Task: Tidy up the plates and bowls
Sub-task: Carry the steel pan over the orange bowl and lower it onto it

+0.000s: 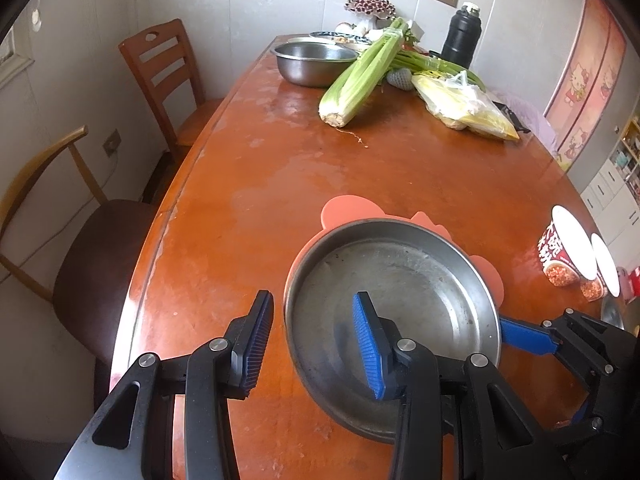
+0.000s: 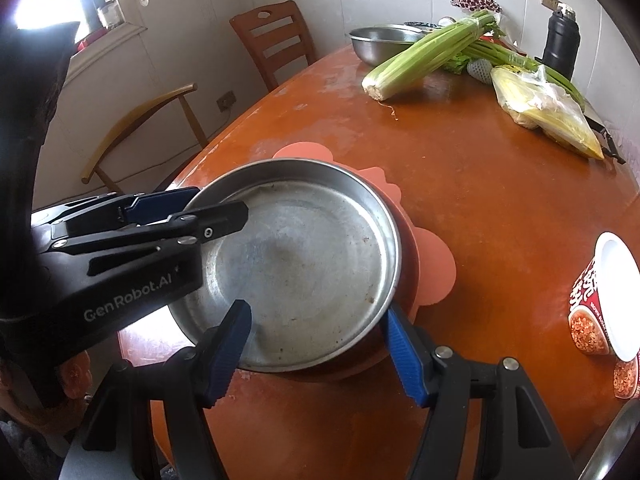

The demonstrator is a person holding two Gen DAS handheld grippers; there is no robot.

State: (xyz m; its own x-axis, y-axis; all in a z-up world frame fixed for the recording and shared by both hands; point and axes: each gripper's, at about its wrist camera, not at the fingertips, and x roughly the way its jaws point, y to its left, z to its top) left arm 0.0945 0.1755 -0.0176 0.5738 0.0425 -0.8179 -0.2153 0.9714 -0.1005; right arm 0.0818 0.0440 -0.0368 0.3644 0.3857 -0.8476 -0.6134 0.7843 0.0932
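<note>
A shallow steel plate (image 1: 404, 292) (image 2: 304, 256) rests on a pink silicone mat (image 1: 352, 208) (image 2: 432, 272) near the table's front edge. My left gripper (image 1: 316, 340) is open and straddles the plate's left rim, one finger inside, one outside; it also shows in the right wrist view (image 2: 208, 208). My right gripper (image 2: 320, 348) is open and straddles the plate's near right rim; it shows in the left wrist view (image 1: 528, 336) at the plate's right side. A steel bowl (image 1: 316, 62) (image 2: 380, 42) stands at the table's far end with more dishes behind it.
Celery (image 1: 360, 80) (image 2: 432, 56), bagged corn (image 1: 468, 108) (image 2: 548, 108) and a black flask (image 1: 462, 36) (image 2: 560, 44) lie at the far end. Instant noodle cups (image 1: 564, 252) (image 2: 604, 300) stand at right. Two chairs (image 1: 160, 76) (image 2: 276, 40) stand left of the orange table (image 1: 260, 184) (image 2: 480, 184).
</note>
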